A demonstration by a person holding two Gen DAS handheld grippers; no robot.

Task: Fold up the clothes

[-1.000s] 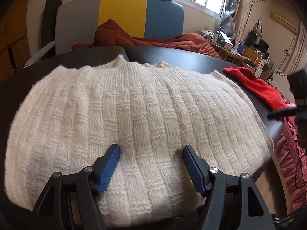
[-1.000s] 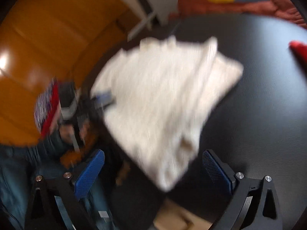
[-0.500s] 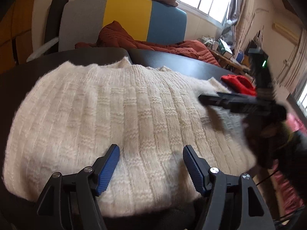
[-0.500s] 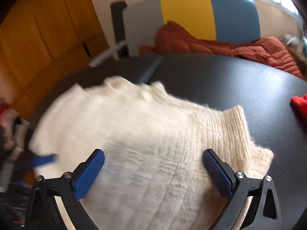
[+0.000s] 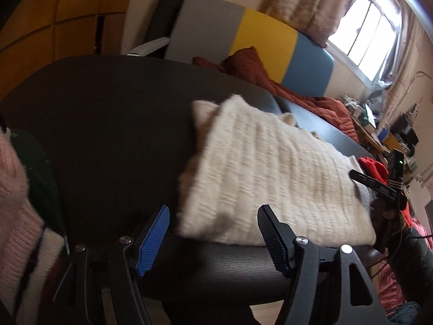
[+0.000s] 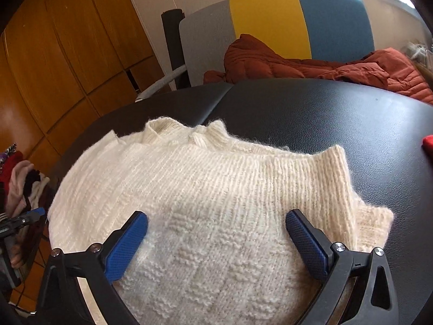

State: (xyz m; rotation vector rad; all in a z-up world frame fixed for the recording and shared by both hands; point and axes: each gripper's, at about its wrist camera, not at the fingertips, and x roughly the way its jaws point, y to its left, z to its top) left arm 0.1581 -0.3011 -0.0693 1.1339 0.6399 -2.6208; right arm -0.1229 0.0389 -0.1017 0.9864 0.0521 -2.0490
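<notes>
A cream knitted sweater (image 6: 216, 205) lies folded on the black table (image 6: 324, 119), its collar toward the far side. My right gripper (image 6: 216, 233) hovers open just over the sweater's near part, blue pads spread wide, nothing between them. In the left wrist view the same sweater (image 5: 270, 178) sits to the right on the black table (image 5: 108, 113). My left gripper (image 5: 213, 233) is open at the table's near edge, by the sweater's near left corner, empty. The right gripper (image 5: 379, 189) shows at the sweater's right end.
A grey, yellow and blue chair (image 6: 284, 27) with a rust-red quilted jacket (image 6: 297, 65) stands behind the table. A red garment (image 5: 373, 165) lies at the table's right. A pile of clothes (image 5: 19, 203) sits at the left. Wooden cabinets (image 6: 54, 67) line the left wall.
My left gripper has pulled back and swung left, off the sweater to the table edge. My right gripper has settled over the sweater, its view now sharp.
</notes>
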